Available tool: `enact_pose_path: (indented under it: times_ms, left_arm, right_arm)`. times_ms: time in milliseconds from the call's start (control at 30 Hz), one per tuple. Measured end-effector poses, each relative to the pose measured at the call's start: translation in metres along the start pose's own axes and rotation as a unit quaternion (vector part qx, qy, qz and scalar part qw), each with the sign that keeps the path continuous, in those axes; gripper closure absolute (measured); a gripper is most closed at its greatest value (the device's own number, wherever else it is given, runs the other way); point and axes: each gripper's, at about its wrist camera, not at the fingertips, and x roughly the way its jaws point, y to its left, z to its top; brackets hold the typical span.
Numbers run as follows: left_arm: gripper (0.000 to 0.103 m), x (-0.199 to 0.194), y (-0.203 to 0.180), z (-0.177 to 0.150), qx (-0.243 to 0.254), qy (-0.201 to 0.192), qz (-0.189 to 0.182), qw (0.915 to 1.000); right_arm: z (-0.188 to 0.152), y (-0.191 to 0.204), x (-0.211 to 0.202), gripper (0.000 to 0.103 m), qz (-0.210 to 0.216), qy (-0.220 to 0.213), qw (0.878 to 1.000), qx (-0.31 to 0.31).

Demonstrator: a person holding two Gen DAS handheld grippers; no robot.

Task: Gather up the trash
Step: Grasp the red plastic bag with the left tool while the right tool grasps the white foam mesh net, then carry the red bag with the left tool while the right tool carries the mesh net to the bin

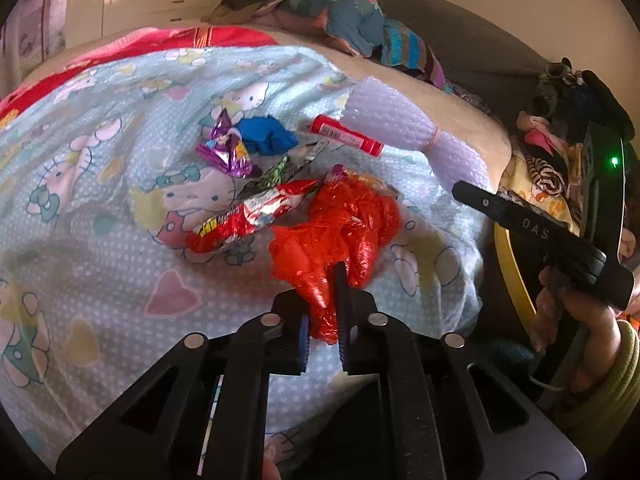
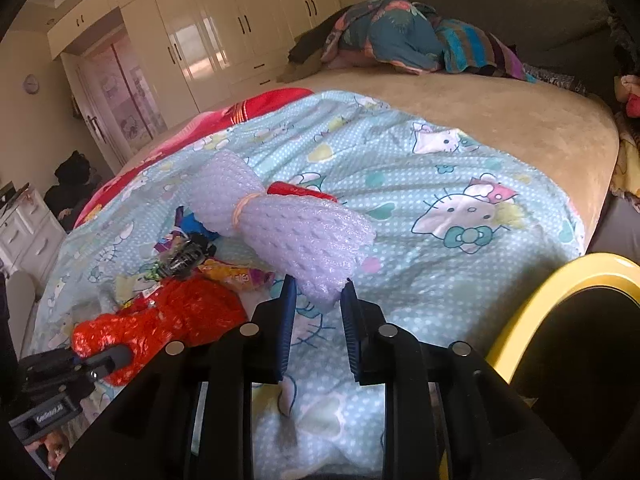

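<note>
From my left wrist camera I see the left gripper [image 1: 326,300] closed tight on a crumpled red plastic bag [image 1: 340,224], which lies on the light blue cartoon blanket [image 1: 100,184] near a red snack wrapper [image 1: 256,212]. Only the right wrist camera shows the yellow bin [image 2: 532,320] beside the bed, and the right gripper [image 2: 318,292] pinching the near end of a bubble wrap roll [image 2: 280,220].
</note>
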Motion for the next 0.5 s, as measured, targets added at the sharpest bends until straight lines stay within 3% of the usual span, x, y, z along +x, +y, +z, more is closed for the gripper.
enact_pose_path:
  times_ms: [500]
  left_arm:
    - [0.099, -0.034, -0.008, 0.015, 0.000, -0.053, -0.015, 0.9985]
  right_arm:
    - [-0.011, -0.003, -0.033, 0.081, 0.011, -0.011, 1.000, 0.014]
